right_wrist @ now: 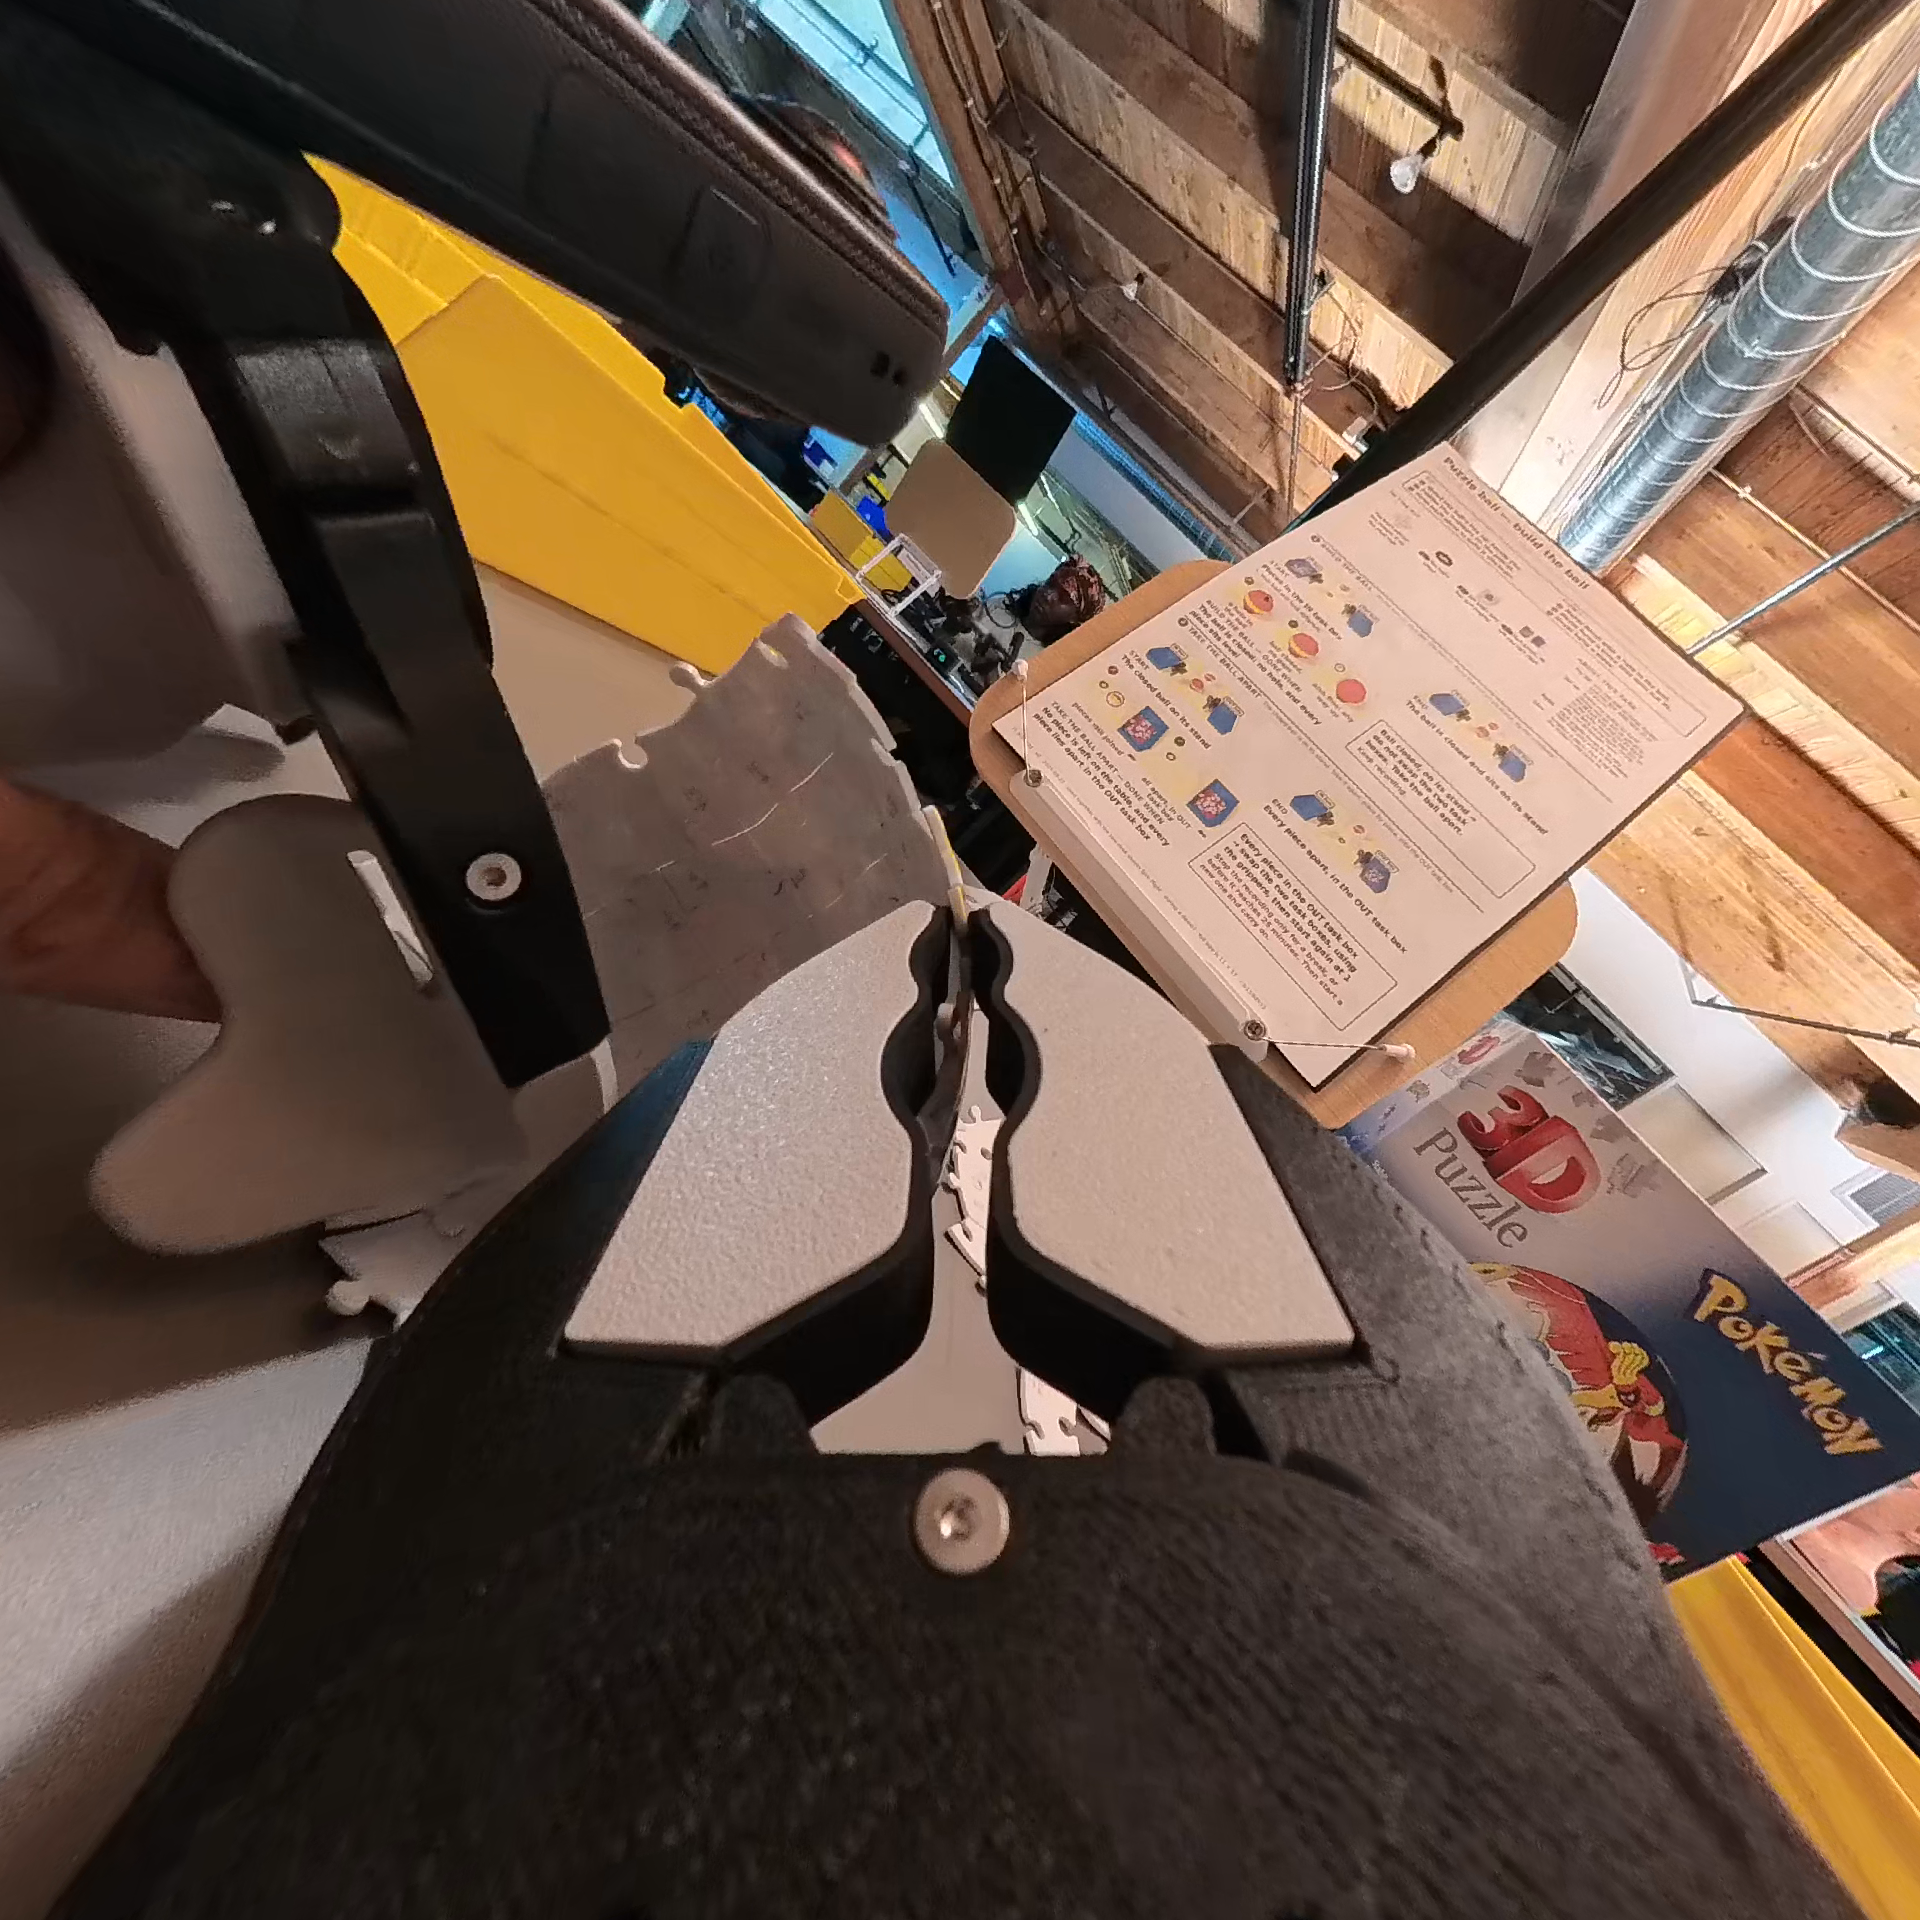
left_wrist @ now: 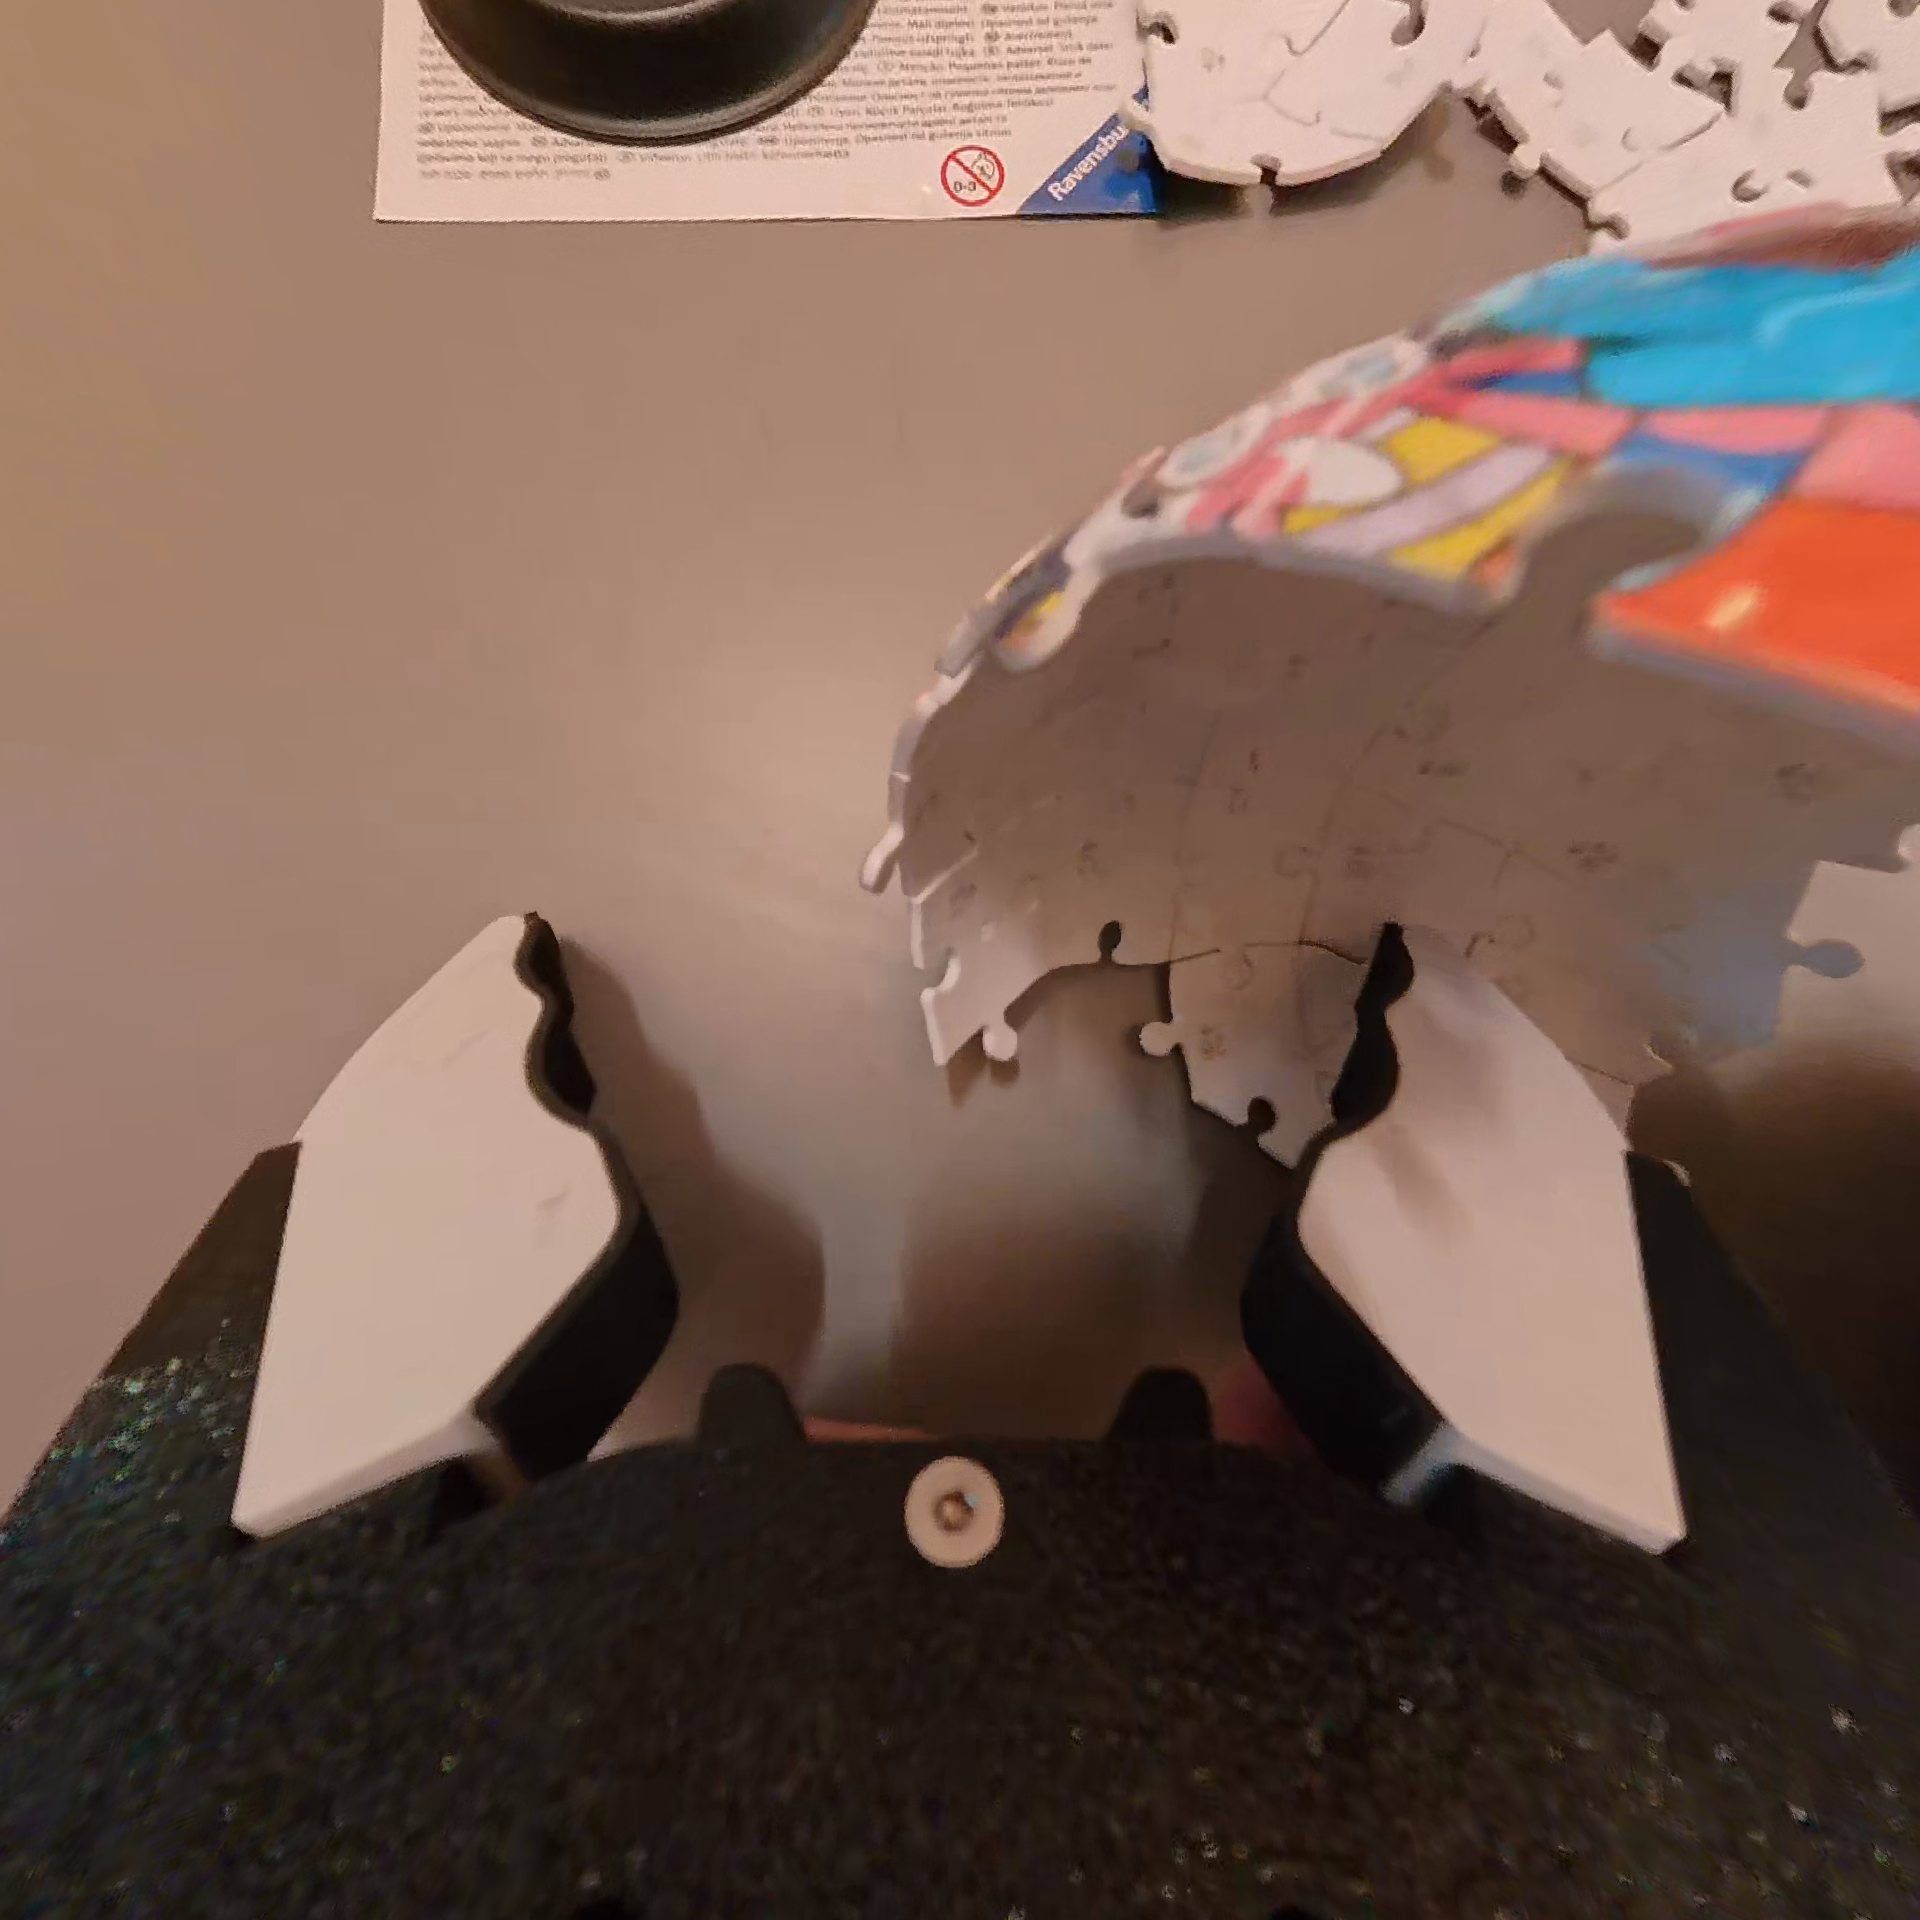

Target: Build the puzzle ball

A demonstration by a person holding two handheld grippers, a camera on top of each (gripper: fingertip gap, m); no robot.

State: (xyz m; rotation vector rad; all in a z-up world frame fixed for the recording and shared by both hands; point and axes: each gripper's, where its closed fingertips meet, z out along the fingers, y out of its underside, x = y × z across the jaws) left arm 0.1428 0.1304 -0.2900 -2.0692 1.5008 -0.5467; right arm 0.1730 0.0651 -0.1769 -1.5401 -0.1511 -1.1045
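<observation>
**Holding a half-built shell aloft, next piece not yet chosen**

Your right gripper [right_wrist: 961, 935] is clamped on the rim of the curved puzzle shell [left_wrist: 1351, 748], lifted off the table [left_wrist: 520, 623]. Your left gripper [left_wrist: 961, 940] is spread wide and empty, one finger just beside the shell's jagged edge. Next, probably, you fetch a piece from the loose white pieces [left_wrist: 1558, 94] and align its tabs carefully. Only the left view shows the printed outer face; only the right view shows the pinch.

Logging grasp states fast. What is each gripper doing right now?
Left gripper: open, holding nothing; its right finger touches the puzzle ball shell.
Right gripper: shut on the puzzle ball shell's edge.
</observation>
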